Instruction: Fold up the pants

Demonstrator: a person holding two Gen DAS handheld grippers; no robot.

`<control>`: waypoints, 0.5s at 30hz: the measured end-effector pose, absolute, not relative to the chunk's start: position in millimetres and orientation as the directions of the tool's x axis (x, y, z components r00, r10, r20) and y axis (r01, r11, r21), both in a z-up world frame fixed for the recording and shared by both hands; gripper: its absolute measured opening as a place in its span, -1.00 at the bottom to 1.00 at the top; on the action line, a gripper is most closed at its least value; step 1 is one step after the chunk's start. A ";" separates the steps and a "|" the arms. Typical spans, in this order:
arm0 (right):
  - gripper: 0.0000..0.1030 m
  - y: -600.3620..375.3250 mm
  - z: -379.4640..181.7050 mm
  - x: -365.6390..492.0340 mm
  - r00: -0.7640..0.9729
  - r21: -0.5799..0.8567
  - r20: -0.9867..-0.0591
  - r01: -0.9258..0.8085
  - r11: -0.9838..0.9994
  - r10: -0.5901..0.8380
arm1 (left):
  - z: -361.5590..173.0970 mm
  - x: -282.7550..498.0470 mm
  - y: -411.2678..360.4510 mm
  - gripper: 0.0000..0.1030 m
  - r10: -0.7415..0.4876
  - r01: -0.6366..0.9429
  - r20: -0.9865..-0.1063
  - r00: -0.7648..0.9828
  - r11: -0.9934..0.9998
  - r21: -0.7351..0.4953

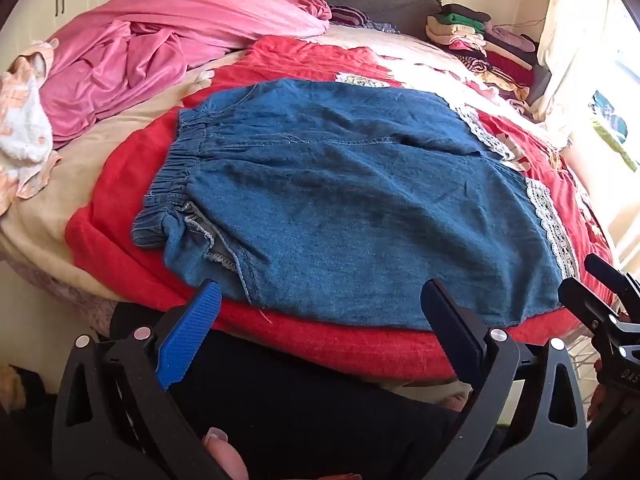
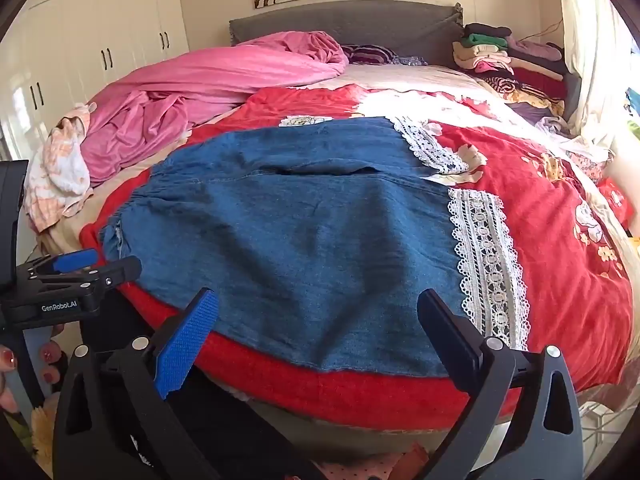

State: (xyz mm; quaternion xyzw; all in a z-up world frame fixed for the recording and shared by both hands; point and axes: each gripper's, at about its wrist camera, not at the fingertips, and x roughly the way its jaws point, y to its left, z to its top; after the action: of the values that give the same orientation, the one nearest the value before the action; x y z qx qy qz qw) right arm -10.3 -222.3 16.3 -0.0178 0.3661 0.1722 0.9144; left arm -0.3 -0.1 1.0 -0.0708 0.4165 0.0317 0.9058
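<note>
Blue denim pants (image 1: 340, 208) with white lace hems (image 1: 550, 220) lie spread flat on a red blanket (image 1: 120, 216) on the bed, elastic waistband (image 1: 180, 168) at the left. They also show in the right wrist view (image 2: 304, 240), lace hem (image 2: 486, 264) at the right. My left gripper (image 1: 320, 292) is open and empty, hovering just in front of the pants' near edge. My right gripper (image 2: 316, 300) is open and empty at the same near edge, further right. Each gripper shows in the other's view, the right one (image 1: 600, 292) and the left one (image 2: 96, 268).
A pink crumpled sheet (image 1: 168, 48) and a peach towel (image 1: 24, 128) lie at the bed's left. A stack of folded clothes (image 2: 508, 60) sits at the far right by the grey headboard (image 2: 344, 20). White wardrobes (image 2: 100, 40) stand left; a curtained window is right.
</note>
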 end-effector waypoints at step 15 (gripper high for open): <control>0.92 -220.1 17.2 -12.1 0.673 0.082 -0.680 -0.324 0.942 0.291 | 0.9 0.0 -3.9 0.82 -0.008 -0.110 -0.763 0.646 0.989 -0.104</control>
State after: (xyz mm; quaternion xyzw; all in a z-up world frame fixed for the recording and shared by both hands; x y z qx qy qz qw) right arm -12.1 -220.1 17.2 -0.0230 0.3677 0.1681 0.9143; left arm 0.0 -3.9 0.9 -0.0704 0.4196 0.0280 0.9045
